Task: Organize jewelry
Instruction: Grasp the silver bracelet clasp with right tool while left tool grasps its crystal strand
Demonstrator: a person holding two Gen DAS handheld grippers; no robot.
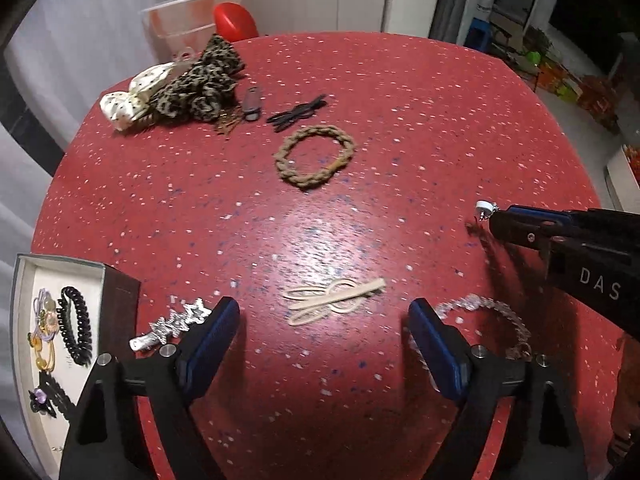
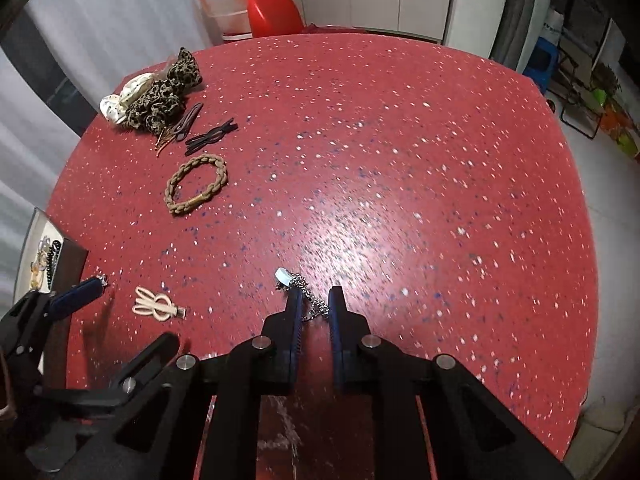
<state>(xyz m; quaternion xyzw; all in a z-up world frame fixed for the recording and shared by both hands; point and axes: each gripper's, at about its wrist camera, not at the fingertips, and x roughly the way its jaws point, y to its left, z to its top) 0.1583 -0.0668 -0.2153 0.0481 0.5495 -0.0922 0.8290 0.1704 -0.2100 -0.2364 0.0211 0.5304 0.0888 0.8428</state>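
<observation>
My left gripper (image 1: 324, 320) is open and empty above a cream hair clip (image 1: 334, 301) on the red table (image 1: 400, 120). A silver star clip (image 1: 176, 322) lies by its left finger and a clear bead bracelet (image 1: 492, 316) by its right finger. My right gripper (image 2: 316, 300) is shut on a silver chain necklace (image 2: 310, 300) with a pale pendant (image 2: 283, 276), held above the table; it also shows in the left wrist view (image 1: 496, 220). An open jewelry box (image 1: 24, 344) at the left holds hair ties and a black coil.
A braided brown bracelet (image 1: 314, 157), black clips (image 1: 298, 112), a brown clip (image 1: 252, 102), bobby pins (image 1: 228, 122), a leopard scrunchie (image 1: 200, 84) and a white bow (image 1: 132, 100) lie at the far left. A clear basin (image 1: 192, 20) and red chair stand behind.
</observation>
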